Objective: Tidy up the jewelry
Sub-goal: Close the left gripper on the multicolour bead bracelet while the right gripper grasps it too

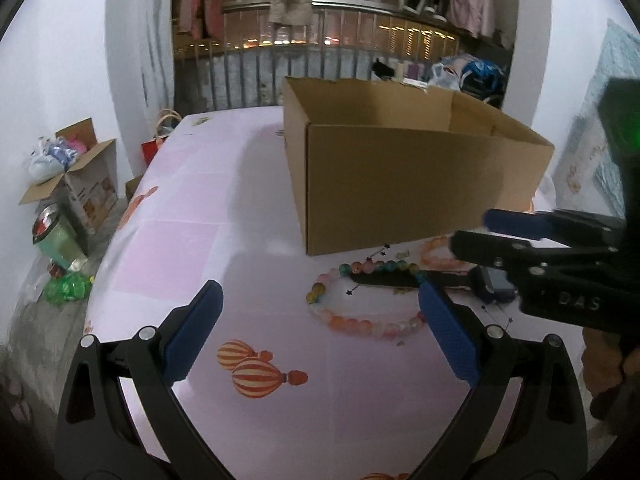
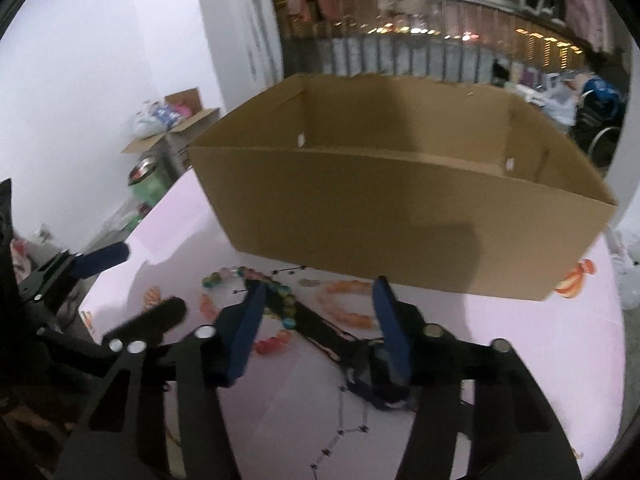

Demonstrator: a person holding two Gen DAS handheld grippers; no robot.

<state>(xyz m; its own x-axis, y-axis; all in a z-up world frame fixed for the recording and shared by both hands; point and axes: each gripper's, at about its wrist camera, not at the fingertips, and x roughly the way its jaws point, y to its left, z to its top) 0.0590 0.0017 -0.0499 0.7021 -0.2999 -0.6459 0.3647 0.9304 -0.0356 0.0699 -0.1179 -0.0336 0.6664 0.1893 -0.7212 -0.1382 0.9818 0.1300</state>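
An open cardboard box [image 1: 400, 184] stands on the pink tablecloth [image 1: 192, 248]; it also shows in the right wrist view [image 2: 400, 216]. In front of it lie a multicoloured bead bracelet [image 1: 352, 322], an orange bead bracelet [image 1: 432, 250], a watch with a black strap [image 1: 384, 280] and a thin black chain [image 2: 340, 420]. My left gripper [image 1: 318, 332] is open and empty, just short of the bead bracelet. My right gripper [image 2: 320, 328] is open, low over the watch strap [image 2: 320, 328] and the orange bracelet [image 2: 344, 312]. The right gripper also shows at the right of the left wrist view [image 1: 476, 236].
The tablecloth has hot-air balloon prints [image 1: 256, 376]. On the floor to the left stand an open carton with bags [image 1: 72, 184] and a green container [image 1: 60, 236]. A railing with hanging clothes [image 1: 320, 12] lies behind the table.
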